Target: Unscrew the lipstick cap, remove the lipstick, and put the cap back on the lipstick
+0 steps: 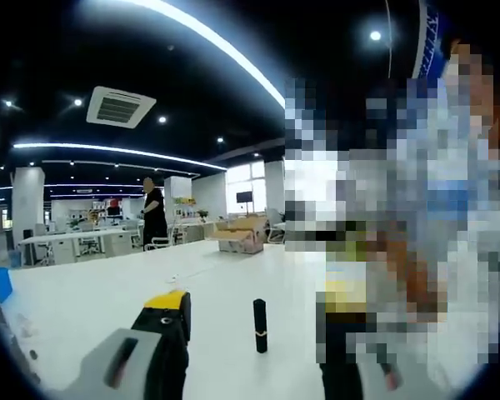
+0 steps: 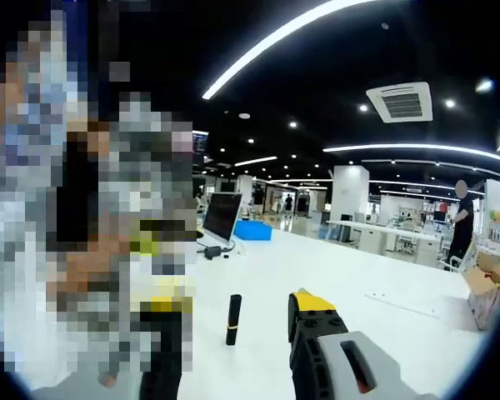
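Lipstick [image 1: 260, 325] standing capped on the white table [image 1: 108, 292], untouched
Both grippers wide open, empty; next, close in at 12 o'clock and grasp

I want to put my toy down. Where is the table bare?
The white table is bare from the standing lipstick back to the cardboard boxes. In the right gripper view, it is bare behind the lipstick up to the monitor. It is crowded only around the lipstick, between the claws.
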A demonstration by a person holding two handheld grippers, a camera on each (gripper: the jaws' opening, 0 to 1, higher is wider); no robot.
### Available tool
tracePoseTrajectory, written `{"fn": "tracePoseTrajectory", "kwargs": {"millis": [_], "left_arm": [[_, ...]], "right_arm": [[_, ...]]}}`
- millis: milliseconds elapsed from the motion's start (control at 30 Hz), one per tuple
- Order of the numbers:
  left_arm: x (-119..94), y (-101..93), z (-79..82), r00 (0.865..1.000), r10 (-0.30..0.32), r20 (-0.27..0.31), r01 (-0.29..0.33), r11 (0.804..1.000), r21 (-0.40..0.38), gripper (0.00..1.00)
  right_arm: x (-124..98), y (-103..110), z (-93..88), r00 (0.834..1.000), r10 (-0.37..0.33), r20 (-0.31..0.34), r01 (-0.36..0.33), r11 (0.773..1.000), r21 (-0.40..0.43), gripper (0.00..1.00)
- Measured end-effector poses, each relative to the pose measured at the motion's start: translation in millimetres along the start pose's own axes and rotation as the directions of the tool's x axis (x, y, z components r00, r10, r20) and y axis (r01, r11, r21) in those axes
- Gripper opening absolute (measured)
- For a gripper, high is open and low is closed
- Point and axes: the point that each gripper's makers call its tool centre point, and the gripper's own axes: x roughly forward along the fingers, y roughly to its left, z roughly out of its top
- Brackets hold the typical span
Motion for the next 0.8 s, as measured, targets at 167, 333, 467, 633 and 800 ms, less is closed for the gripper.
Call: {"fn": "tracePoseTrajectory", "kwargs": {"millis": [167,333,467,633,800], "left_arm": [[3.0,-1.9,-2.2,1.000,-0.007,-0.001,0.007,1.000,-0.005,0.63],[7.2,-6.2,-4.0,1.000,-0.026,0.001,0.026,1.000,-0.011,0.63],[11.4,-8.1,-9.4,0.999,-0.031,-0.018,0.031,1.000,-0.004,0.63],[17.9,-10.4,-17.0,0.998,-0.044,-0.036,0.044,0.999,-0.008,0.63],[23.1,-14.5,-20.9,0.997,-0.058,-0.041,0.057,0.998,-0.014,0.63]], "right_arm": [[1.2,0.6,-0.6,1.000,0.004,-0.002,-0.004,1.000,0.005,0.47],[3.7,-0.2,-3.7,1.000,0.005,-0.009,-0.005,1.000,0.013,0.47],[4.8,1.0,-5.1,1.000,0.008,-0.014,-0.008,1.000,0.013,0.47],[8.1,2.8,-8.1,1.000,0.014,-0.022,-0.014,1.000,0.016,0.47],[10.0,3.6,-9.4,1.000,0.018,-0.025,-0.018,1.000,0.019,0.47]]}}
